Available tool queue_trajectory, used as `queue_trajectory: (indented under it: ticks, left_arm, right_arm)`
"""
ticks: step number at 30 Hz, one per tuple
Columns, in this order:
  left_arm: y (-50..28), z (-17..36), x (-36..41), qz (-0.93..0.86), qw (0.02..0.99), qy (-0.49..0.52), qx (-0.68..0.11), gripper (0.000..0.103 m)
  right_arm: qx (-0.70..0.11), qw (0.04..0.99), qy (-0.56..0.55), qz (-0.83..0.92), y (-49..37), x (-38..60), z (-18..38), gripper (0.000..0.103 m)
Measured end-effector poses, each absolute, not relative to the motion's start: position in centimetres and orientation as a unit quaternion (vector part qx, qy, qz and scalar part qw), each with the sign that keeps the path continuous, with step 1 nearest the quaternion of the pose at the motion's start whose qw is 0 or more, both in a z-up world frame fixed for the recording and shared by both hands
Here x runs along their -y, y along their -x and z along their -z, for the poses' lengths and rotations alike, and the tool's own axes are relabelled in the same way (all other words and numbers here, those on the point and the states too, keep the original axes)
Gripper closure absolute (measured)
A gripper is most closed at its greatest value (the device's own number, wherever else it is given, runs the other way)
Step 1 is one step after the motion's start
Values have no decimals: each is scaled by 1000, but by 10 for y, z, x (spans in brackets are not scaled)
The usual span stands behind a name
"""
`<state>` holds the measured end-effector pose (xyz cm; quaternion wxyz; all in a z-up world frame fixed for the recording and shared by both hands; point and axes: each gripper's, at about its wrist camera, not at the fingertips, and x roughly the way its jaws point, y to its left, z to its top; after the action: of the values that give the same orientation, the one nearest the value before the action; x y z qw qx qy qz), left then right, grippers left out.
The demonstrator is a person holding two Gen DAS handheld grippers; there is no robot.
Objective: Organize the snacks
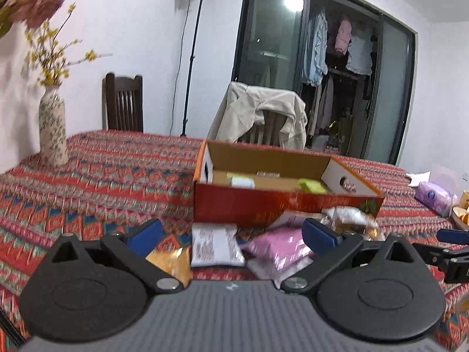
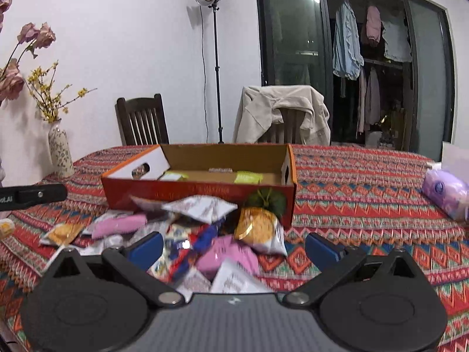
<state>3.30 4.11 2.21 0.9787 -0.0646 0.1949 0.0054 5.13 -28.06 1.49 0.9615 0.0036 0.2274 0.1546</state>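
Observation:
An open red cardboard box (image 1: 281,205) (image 2: 205,196) stands on the patterned tablecloth, with a few yellow-green and white packets (image 1: 312,187) (image 2: 248,177) inside. A heap of snack packets lies in front of it: a pink packet (image 1: 281,248) (image 2: 227,253), a white printed packet (image 1: 214,245) (image 2: 202,206) and a yellow-orange packet (image 1: 173,262) (image 2: 258,228). My left gripper (image 1: 231,234) is open and empty above the heap. My right gripper (image 2: 234,246) is open and empty above the heap. The right gripper's tip also shows in the left wrist view (image 1: 453,236).
A patterned vase with yellow flowers (image 1: 52,126) (image 2: 60,152) stands at the table's far left. A purple tissue pack (image 1: 433,195) (image 2: 447,193) lies at the right. Two chairs, one draped with a beige jacket (image 1: 261,114) (image 2: 281,111), stand behind the table.

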Motion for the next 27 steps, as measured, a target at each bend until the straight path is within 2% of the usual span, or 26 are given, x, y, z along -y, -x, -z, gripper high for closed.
queue_trajectory:
  ticks: [5, 7, 9, 13, 15, 16, 27]
  left_arm:
    - [-30, -6, -46, -12, 973, 70, -220, 0]
    - [-31, -4, -48, -14, 972, 74, -225, 0]
    - [-32, -2, -49, -14, 971, 77, -226, 0]
    - [-32, -1, -48, -11, 970, 82, -228, 0]
    - [-32, 0, -48, -12, 969, 84, -230, 0]
    - [-33, 1, -49, -13, 969, 85, -232, 0]
    - [-33, 5, -45, -21, 966, 83, -243, 0]
  right_arm:
    - [-258, 956, -6, -143, -48, 287, 4, 1]
    - [-268, 953, -12, -141, -49, 289, 8, 6]
    - [-277, 951, -19, -135, -50, 292, 12, 17]
    - [-286, 949, -40, -129, -55, 297, 15, 26]
    - [-299, 944, -48, -133, -59, 297, 22, 38]
    - [-299, 944, -48, -133, -59, 297, 22, 40]
    - [-302, 944, -45, -127, -58, 304, 34, 42]
